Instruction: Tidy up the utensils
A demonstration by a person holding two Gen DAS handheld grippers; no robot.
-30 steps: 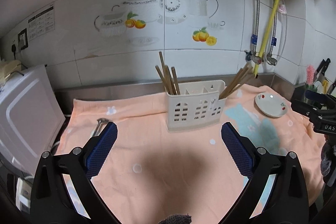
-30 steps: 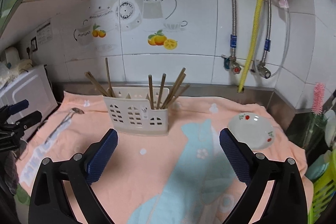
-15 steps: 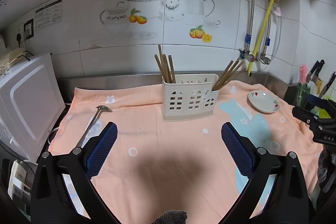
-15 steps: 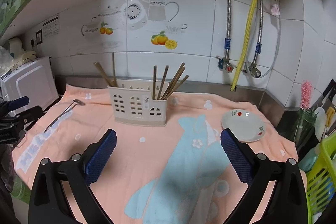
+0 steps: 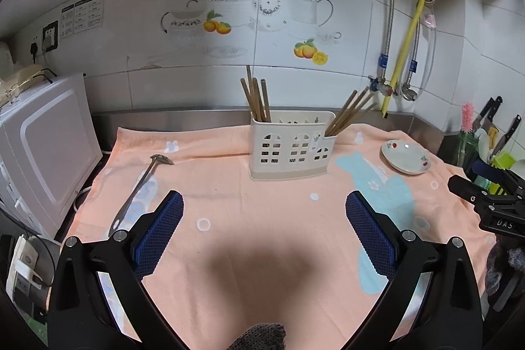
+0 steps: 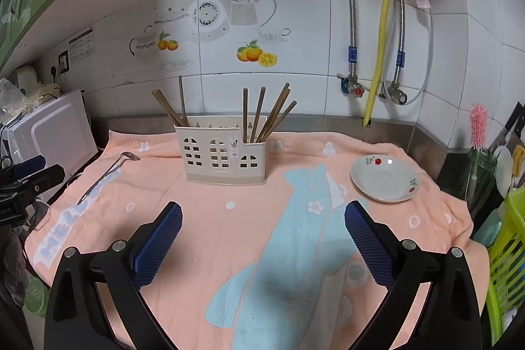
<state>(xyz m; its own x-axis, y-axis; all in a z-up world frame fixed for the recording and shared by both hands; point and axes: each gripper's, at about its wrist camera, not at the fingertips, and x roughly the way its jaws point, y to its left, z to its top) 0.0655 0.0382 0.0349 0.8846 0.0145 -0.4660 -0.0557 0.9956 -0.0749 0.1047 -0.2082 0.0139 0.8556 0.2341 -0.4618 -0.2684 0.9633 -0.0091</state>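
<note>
A cream utensil holder (image 5: pixel 290 146) stands on the peach towel (image 5: pixel 249 232) near the back, with several wooden chopsticks (image 5: pixel 257 100) in its left and right compartments. It also shows in the right wrist view (image 6: pixel 224 153). A metal spoon (image 5: pixel 139 186) lies on the towel at the left, also in the right wrist view (image 6: pixel 105 176). My left gripper (image 5: pixel 264 212) is open and empty, well in front of the holder. My right gripper (image 6: pixel 262 218) is open and empty, in front of the holder and left of the dish.
A small white dish (image 6: pixel 384 179) with red flowers sits on the towel at the right. A white microwave (image 5: pixel 42 146) stands at the left edge. Pipes and valves (image 6: pixel 370 87) run down the tiled wall. A knife rack and green basket (image 6: pixel 505 238) are at the far right.
Both grippers have pulled back and up from the holder, so it looks smaller and more of the towel shows. Both stay open and empty.
</note>
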